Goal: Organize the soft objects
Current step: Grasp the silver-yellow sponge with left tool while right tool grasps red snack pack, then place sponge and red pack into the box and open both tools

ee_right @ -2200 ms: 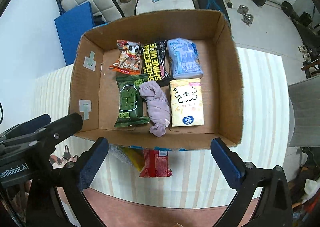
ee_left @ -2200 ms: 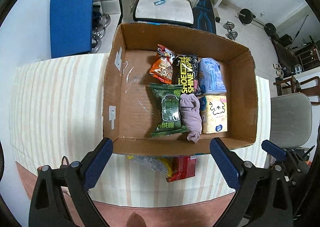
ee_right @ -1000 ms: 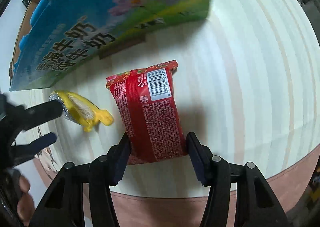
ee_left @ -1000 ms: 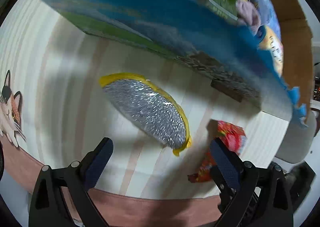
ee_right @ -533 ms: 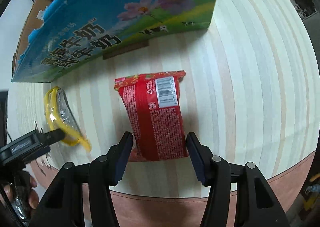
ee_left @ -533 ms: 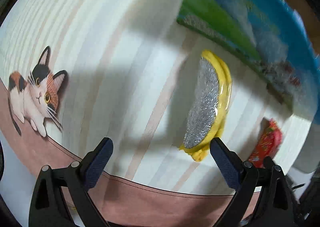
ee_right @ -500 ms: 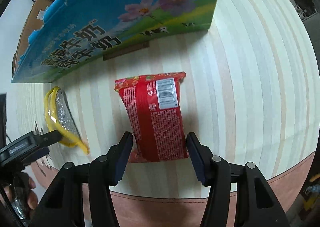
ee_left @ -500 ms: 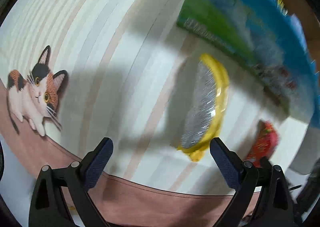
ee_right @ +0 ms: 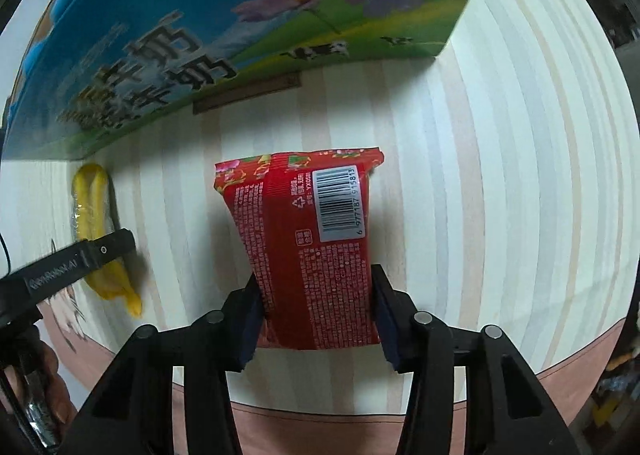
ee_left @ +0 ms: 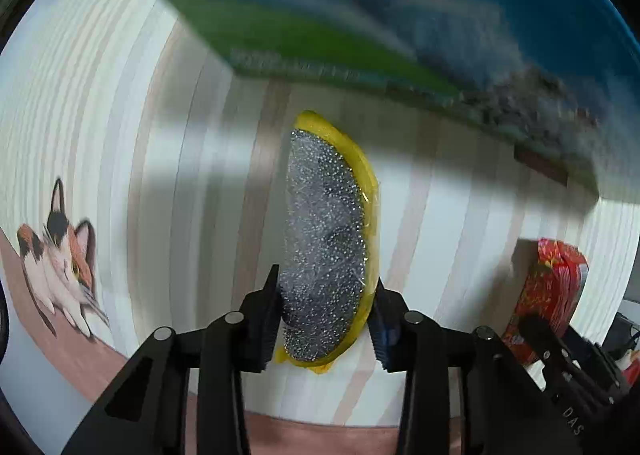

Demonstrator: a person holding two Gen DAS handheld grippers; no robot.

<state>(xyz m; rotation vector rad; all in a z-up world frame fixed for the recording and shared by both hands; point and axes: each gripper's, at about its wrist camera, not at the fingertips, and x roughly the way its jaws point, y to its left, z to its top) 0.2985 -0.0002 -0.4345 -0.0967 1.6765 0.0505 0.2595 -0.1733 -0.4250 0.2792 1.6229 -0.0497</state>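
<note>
Apparently left tool (ee_left: 325, 321) gripping scourer (ee_left: 326, 239), right tool (ee_right: 316, 315) gripping red packet (ee_right: 308, 247)

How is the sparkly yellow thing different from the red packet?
The yellow-edged scrub pad is half-moon shaped with a glittery silver face; the red packet is rectangular, with printed text and a barcode. The left gripper clamps the pad, the right gripper clamps the packet. Both are squeezed at their near end, over the striped tablecloth in front of the milk carton box.
</note>
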